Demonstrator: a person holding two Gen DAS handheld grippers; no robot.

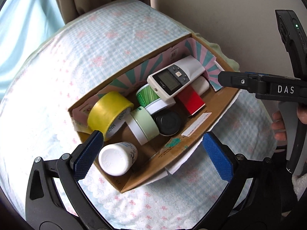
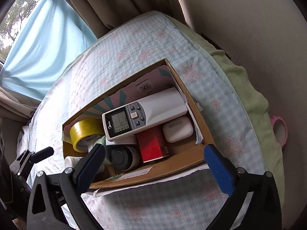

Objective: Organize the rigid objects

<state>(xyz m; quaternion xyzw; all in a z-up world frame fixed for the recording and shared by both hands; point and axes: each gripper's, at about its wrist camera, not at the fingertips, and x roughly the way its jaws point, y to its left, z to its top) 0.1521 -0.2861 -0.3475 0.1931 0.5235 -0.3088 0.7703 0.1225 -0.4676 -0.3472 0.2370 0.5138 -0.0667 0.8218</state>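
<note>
While both tools hover over the bed, the left gripper (image 1: 151,150) hangs with its blue textured pads spread wide and nothing between them, tilted down over the near end of the cardboard box (image 1: 193,134). From its own camera the right gripper (image 2: 154,162) is likewise spread apart and empty, poised above the box's long near wall (image 2: 172,166); in the left view its black body reaches in from the right, gripped by a hand (image 1: 280,124) whose fingers curl round the handle. Directly below the left pads a white bottle (image 1: 117,158) lies on its side, cap toward the camera. Beyond it sit a pale green jar (image 1: 144,124), a black round lid (image 1: 167,121), a glossy yellow tape roll (image 1: 108,111) standing on edge, and a green striped tub (image 1: 148,95). Across the top rests the white remote (image 1: 175,77), a smooth rounded slab (screen up), its long axis running along the box's length, screen end toward the tape. Under it lie a red carton (image 2: 152,143) and a white earbud case (image 2: 177,128). A checked bedsheet (image 1: 80,57), soft and printed with pink bows, carries the box.
</note>
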